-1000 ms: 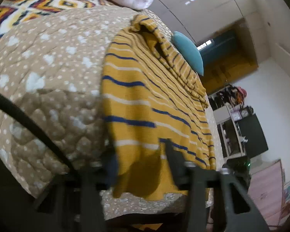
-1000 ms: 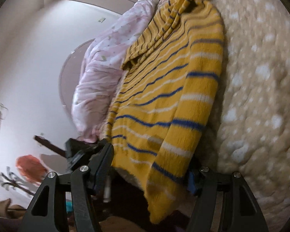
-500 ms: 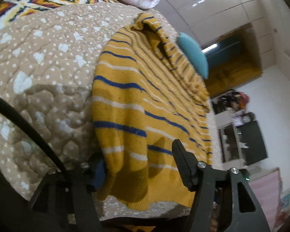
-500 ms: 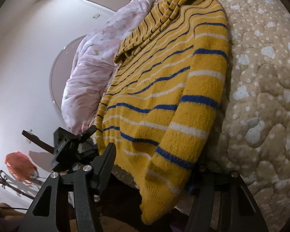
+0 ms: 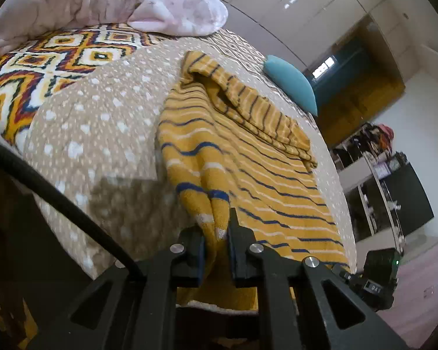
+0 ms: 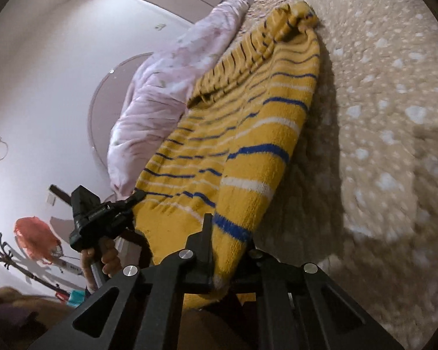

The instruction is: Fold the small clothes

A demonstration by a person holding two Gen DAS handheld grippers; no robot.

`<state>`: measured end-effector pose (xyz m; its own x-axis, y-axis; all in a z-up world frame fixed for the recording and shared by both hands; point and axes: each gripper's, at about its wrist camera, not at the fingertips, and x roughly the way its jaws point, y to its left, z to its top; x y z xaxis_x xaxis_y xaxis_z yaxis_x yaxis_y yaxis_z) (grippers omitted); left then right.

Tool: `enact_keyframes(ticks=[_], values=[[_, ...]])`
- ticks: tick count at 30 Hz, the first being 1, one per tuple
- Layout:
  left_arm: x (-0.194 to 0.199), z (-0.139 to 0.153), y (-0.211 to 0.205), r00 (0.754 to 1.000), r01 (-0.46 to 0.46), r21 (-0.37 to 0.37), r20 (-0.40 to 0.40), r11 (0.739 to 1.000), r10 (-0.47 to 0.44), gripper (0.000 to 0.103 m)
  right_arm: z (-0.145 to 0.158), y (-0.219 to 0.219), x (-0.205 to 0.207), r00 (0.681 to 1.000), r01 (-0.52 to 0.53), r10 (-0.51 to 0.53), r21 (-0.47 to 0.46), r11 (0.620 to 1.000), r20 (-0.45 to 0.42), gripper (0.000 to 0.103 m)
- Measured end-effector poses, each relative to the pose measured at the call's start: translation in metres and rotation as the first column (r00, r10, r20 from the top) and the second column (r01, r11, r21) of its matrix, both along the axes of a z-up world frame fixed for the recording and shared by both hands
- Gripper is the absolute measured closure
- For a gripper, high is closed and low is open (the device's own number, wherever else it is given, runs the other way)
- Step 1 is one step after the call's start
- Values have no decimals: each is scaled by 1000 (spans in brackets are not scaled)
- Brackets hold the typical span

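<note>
We work on a bed (image 5: 102, 134) under a tan dotted quilt, with a patterned blanket (image 5: 43, 64) and a pink duvet (image 5: 149, 3) at its far end and a teal cushion (image 5: 292, 84) toward the wardrobe side. The sweater (image 5: 248, 157), mustard with blue and white stripes, lies lengthwise along the quilt, its hem hanging over the near edge toward us and one sleeve folded across the chest.

Our left gripper (image 5: 216, 233) has its jaws pinched tight on one hem corner, the knit bunched into a ridge between the pads. Our right gripper (image 6: 227, 245) is clamped the same way on the other hem corner (image 6: 233, 227); from its view we see the left gripper (image 6: 125, 204) biting the far corner, a hand (image 6: 102, 259) wrapped around its handle.

We judge the next step to be carrying the hem up toward the collar. The risks come from the grip and the fabric: thick knit can slip out of narrow pads if we pull too hard, and we may hold only the top layer, so the back would stay behind. Uneven lifting would skew the fold, and dragging could tumble the folded sleeve loose.
</note>
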<state>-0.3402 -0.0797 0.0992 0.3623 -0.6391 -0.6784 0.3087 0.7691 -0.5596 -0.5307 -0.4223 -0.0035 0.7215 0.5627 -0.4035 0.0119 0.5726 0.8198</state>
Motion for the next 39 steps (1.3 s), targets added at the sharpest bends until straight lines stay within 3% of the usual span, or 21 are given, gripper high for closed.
enact_keyframes(ticks=[4, 8, 12, 19, 25, 28, 36, 37, 39], values=[[-16, -10, 1, 1000, 14, 42, -12, 999, -14, 91, -4, 7, -16, 1000, -22, 22, 6, 1000, -18, 94], [-9, -20, 7, 999, -6, 24, -53, 1000, 8, 91, -9, 7, -12, 999, -17, 18, 16, 1000, -30, 94], [5, -4, 2, 1000, -3, 4, 16, 1000, 3, 91, 11, 6, 9, 1000, -22, 21, -26, 999, -6, 94], [83, 46, -39, 986, -6, -22, 166, 1000, 10, 91, 78, -13, 77, 997, 18, -3, -189, 982, 81, 94], [165, 66, -83, 980, -12, -27, 197, 1000, 18, 91, 114, -52, 151, 986, 117, -93, -181, 977, 137, 94], [194, 57, -100, 984, -22, -1, 179, 1000, 21, 91, 115, -66, 182, 983, 163, -142, -189, 968, 119, 94], [252, 11, -125, 999, -39, 51, 24, 998, 38, 86, 80, -103, 248, 978, 201, -207, -193, 960, -15, 91], [265, 7, -125, 997, -77, 51, -9, 996, 78, 82, 75, -111, 257, 974, 215, -224, -181, 960, -35, 88], [283, 0, -122, 989, -134, 33, -51, 990, 136, 70, 67, -125, 274, 967, 230, -243, -162, 960, -70, 64]])
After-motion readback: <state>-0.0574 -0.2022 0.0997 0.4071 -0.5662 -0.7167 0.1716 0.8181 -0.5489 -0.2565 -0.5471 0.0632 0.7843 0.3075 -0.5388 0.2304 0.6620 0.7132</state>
